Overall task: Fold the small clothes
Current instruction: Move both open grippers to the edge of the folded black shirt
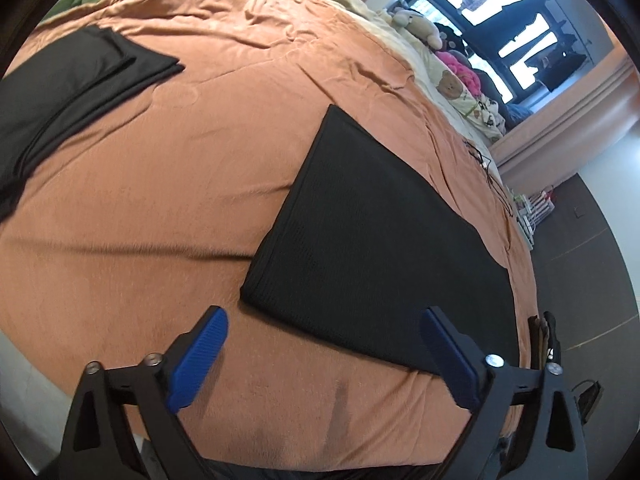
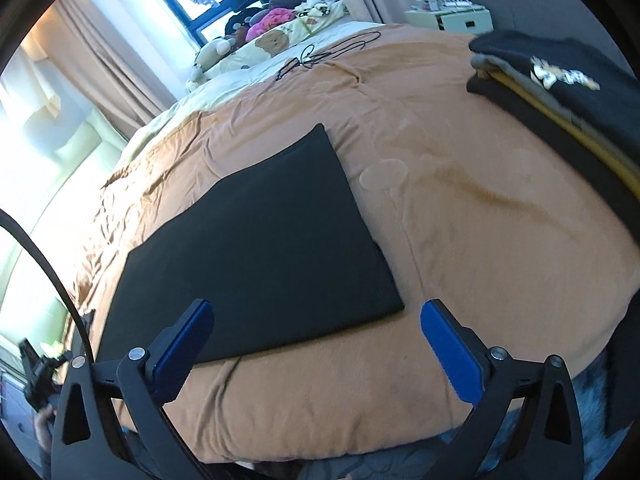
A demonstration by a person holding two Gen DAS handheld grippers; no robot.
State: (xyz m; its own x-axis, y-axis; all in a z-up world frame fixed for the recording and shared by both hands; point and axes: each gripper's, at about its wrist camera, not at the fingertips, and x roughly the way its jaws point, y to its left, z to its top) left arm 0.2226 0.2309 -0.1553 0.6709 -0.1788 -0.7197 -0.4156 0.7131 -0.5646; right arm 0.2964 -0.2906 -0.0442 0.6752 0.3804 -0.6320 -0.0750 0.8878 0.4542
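Note:
A black garment [image 1: 372, 236] lies folded into a flat rectangle on the orange bedspread [image 1: 160, 200]; it also shows in the right wrist view [image 2: 260, 256]. My left gripper [image 1: 324, 320] is open and empty, hovering above the garment's near left corner. My right gripper [image 2: 316, 314] is open and empty, hovering above the garment's near right corner. Neither touches the cloth.
Another black garment [image 1: 60, 96] lies loosely folded at the far left of the bed. A stack of folded clothes [image 2: 568, 92] sits at the right. Soft toys and pillows [image 2: 272, 36] and a black cable [image 2: 328, 52] lie near the window. A bedside cabinet [image 2: 452, 16] stands beyond.

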